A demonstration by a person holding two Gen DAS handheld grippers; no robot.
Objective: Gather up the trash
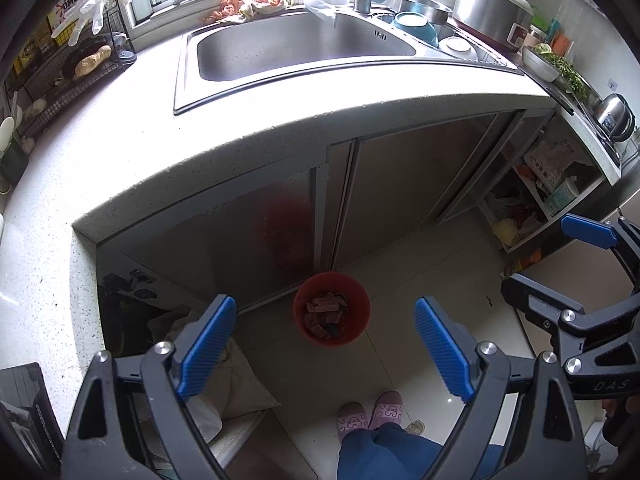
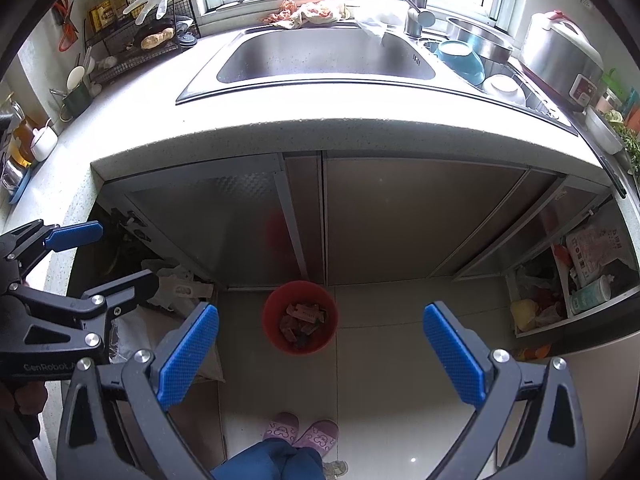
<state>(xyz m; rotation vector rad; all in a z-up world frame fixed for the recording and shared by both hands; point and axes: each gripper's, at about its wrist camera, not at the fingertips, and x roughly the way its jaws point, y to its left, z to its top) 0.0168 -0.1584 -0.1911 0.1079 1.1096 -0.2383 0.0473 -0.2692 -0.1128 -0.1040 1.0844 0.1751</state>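
Note:
A red bin (image 1: 331, 309) stands on the floor in front of the sink cabinet, with several brownish scraps (image 1: 325, 315) inside; it also shows in the right wrist view (image 2: 300, 317). My left gripper (image 1: 326, 350) is open and empty, held high above the bin. My right gripper (image 2: 320, 354) is open and empty too, beside the left one. Each gripper shows in the other's view, the right one (image 1: 560, 256) at the right edge and the left one (image 2: 104, 256) at the left edge. A crumpled cloth and wrappers (image 1: 256, 4) lie behind the sink.
The steel sink (image 1: 304, 50) is set in a white speckled counter (image 1: 132, 148). A wire rack (image 1: 68, 68) stands left, bowls (image 1: 416, 26) and a rice cooker (image 1: 494, 10) right. Open shelves (image 1: 532, 200) hold packages. My slippered feet (image 1: 370, 412) stand on the tiled floor.

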